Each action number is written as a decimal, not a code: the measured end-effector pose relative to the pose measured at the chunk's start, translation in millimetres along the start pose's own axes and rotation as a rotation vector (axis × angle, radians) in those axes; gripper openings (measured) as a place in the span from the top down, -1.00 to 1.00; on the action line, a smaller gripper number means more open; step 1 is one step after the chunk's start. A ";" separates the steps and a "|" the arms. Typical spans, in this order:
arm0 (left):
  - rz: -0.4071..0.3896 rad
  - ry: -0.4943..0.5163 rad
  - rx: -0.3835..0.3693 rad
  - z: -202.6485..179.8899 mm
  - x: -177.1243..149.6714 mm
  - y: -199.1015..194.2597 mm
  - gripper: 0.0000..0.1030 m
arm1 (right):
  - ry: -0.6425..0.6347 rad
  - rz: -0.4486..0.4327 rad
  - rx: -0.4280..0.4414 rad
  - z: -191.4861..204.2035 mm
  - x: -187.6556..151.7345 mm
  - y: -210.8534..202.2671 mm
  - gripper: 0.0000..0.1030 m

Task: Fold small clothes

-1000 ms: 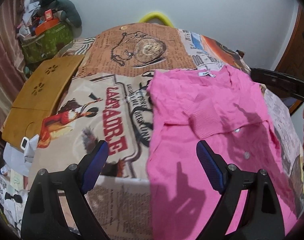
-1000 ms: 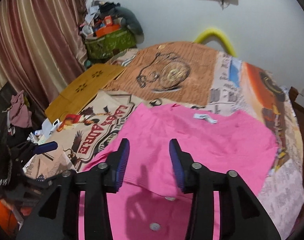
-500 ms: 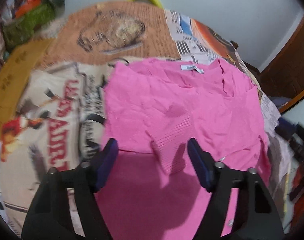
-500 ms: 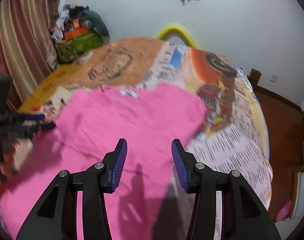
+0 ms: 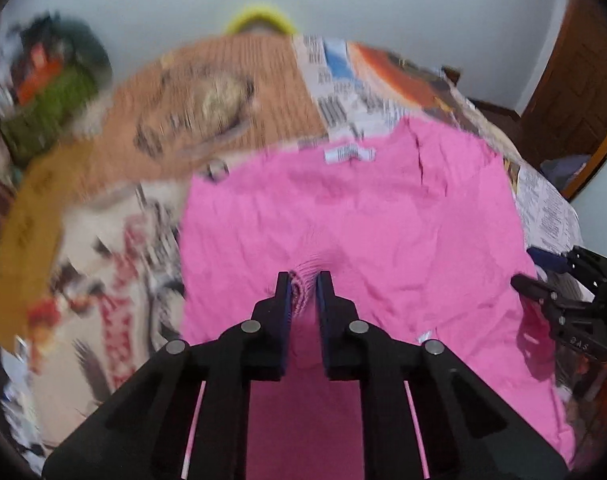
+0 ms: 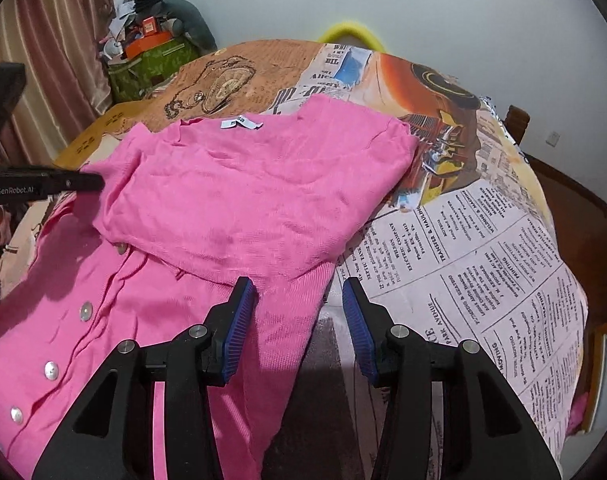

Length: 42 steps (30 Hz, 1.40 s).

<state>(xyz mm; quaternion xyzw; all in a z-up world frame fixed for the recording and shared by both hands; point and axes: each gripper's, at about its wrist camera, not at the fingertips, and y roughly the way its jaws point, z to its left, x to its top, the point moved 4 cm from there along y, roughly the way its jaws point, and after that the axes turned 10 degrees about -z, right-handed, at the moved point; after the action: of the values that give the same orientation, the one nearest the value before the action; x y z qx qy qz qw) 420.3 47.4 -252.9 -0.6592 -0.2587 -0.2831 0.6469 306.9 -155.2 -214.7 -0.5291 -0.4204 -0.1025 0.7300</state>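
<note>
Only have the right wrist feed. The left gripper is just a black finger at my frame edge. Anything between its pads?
Observer: Yes. The left gripper has its jaws closing, with a ribbed bunch of the pink cardigan between them.
Operator: Where on the garment?
Observer: Around the middle of the spread fabric, on the near side of the white neck label.
Operator: Does its camera see my gripper?
Observer: Yes, the right gripper shows at the cardigan's right edge, with a wooden door behind it.
</note>
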 end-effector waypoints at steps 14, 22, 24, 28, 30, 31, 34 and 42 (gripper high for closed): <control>0.108 -0.120 0.064 63.5 -32.0 12.8 0.73 | 0.009 -0.008 -0.006 1.1 -3.8 -0.9 0.18; 0.115 -0.162 -0.011 44.3 -20.9 27.1 0.40 | 0.009 -0.010 -0.017 0.7 -3.2 0.5 0.17; 0.141 -0.139 -0.009 36.2 -22.2 38.1 0.40 | 0.010 -0.011 -0.016 0.3 -3.4 0.5 0.17; 0.157 -0.125 0.003 30.9 -27.9 50.4 0.46 | 0.013 -0.014 -0.015 -0.2 -4.2 0.6 0.17; 0.144 -0.139 -0.026 29.7 -27.6 47.6 0.83 | 0.014 -0.014 -0.015 -0.2 -4.1 0.5 0.17; 0.134 -0.132 -0.007 30.2 -27.3 46.0 0.89 | 0.016 -0.016 -0.016 -0.7 -4.3 0.5 0.17; 0.097 -0.077 0.068 28.9 -25.1 40.3 1.00 | 0.022 -0.019 -0.019 -0.6 -4.6 0.2 0.17; 0.095 -0.054 0.161 51.7 -28.3 36.5 0.99 | 0.027 -0.014 -0.027 0.7 -4.5 -1.0 0.17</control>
<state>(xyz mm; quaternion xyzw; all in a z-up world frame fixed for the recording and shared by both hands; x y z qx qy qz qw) 428.2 98.8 -298.9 -0.6240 -0.2664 -0.2122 0.7033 303.2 -156.3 -217.2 -0.5343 -0.4129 -0.1206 0.7277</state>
